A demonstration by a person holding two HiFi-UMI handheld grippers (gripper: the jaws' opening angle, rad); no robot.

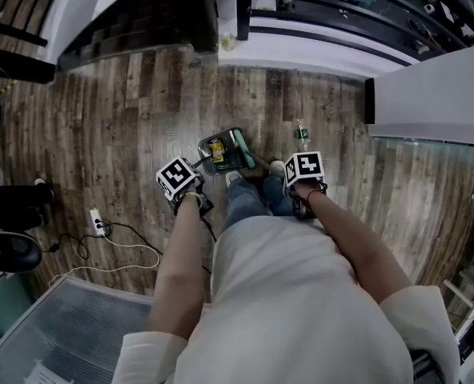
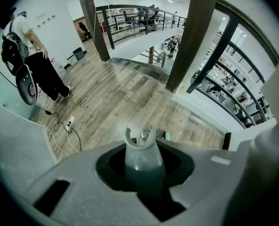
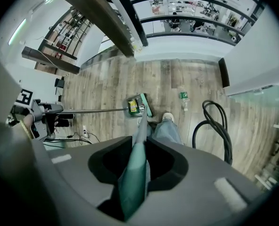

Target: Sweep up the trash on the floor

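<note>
Pinching grey plastic dustpan handle [image 2: 142, 152] in left hand-held gripper [image 2: 144, 185], teal broom handle [image 3: 131, 197] in right hand-held gripper [image 3: 137, 166]; keep strokes short, low.

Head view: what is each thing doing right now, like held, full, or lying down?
Left gripper, shut on the dustpan handle.
Right gripper, shut on the broom handle.
Dustpan, resting on the floor with a yellow wrapper inside.
Broom head, down at the dustpan's edge.
Bottle, lying on the floor, outside the dustpan.
Power strip, on the floor.
</note>
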